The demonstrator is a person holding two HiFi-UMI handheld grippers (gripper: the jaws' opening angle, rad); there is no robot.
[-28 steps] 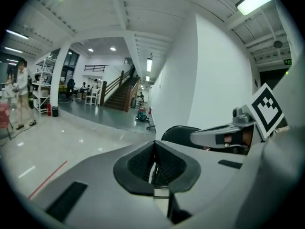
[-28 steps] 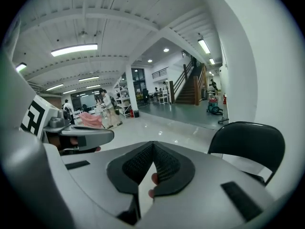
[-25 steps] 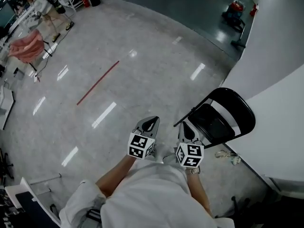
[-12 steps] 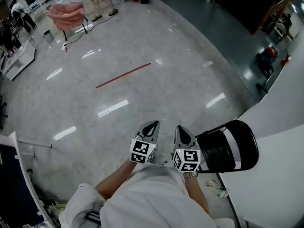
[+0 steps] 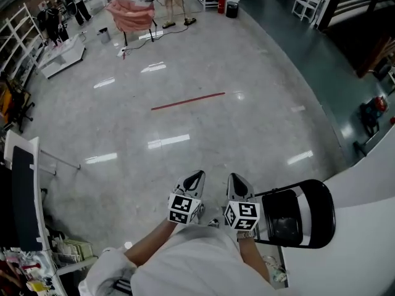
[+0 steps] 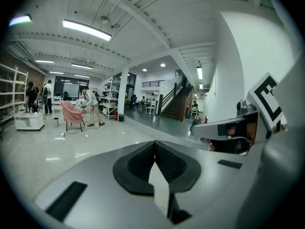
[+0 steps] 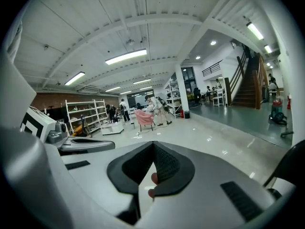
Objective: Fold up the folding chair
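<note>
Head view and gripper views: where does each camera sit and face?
Head view: on the person's head, facing steeply down; shows sleeves, left tool, right tool, folding chair.
Left gripper view: on the left tool, facing across the floor; own shut jaws, right tool beside.
Right gripper view: on the right tool, facing likewise; own shut jaws, left tool beside.
Shared: the pink armchair.

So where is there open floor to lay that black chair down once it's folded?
Bare floor lies wide open between the red strip and the folding chair. Crowded: the white wall hard by the chair, clutter along the left edge, the pink chair far off.
</note>
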